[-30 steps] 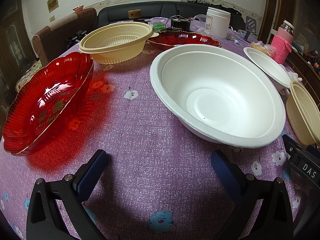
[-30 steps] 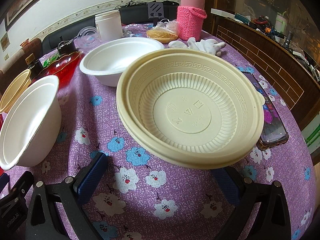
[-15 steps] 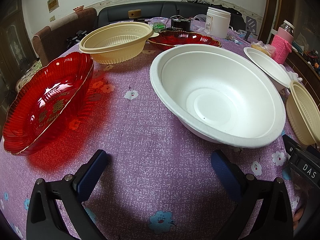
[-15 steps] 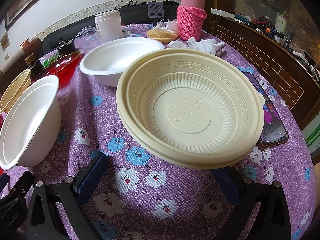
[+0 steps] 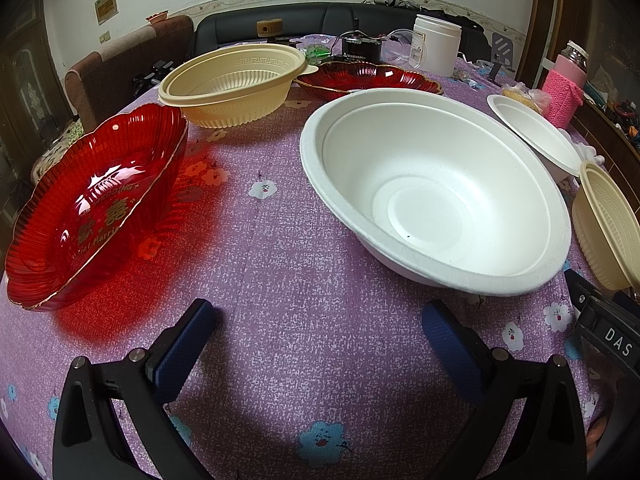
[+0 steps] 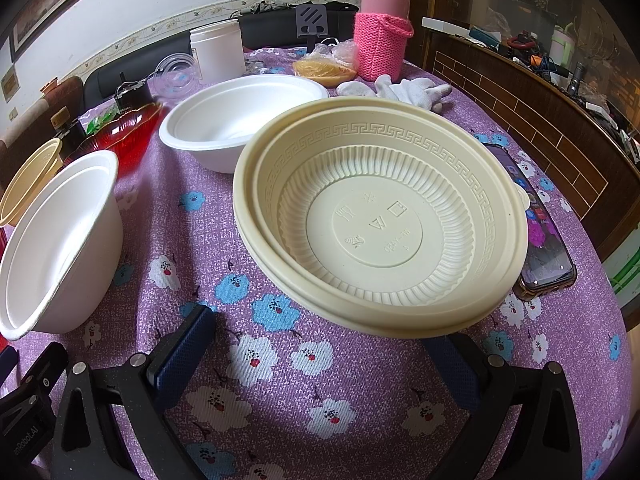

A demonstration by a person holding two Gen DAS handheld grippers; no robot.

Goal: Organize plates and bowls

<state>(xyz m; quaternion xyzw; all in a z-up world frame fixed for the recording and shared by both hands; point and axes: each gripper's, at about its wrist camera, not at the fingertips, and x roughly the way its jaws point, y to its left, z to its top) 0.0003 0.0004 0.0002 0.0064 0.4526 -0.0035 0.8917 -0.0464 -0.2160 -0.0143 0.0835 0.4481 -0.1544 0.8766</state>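
Both tools gape empty: left tool [image 5: 316, 320], right tool [image 6: 320, 326]. Cream ribbed bowl [image 6: 380, 216] hides its right fingertip; phone [image 6: 540, 240] shows only here.

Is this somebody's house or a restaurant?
Probably a home dining or living room: a sofa behind the floral-clothed table, a flask in a pink knitted sleeve, and a phone lying about.

Red dish [image 5: 96, 208] reads "WEDDING"; tool [image 5: 612, 340] "DAS".
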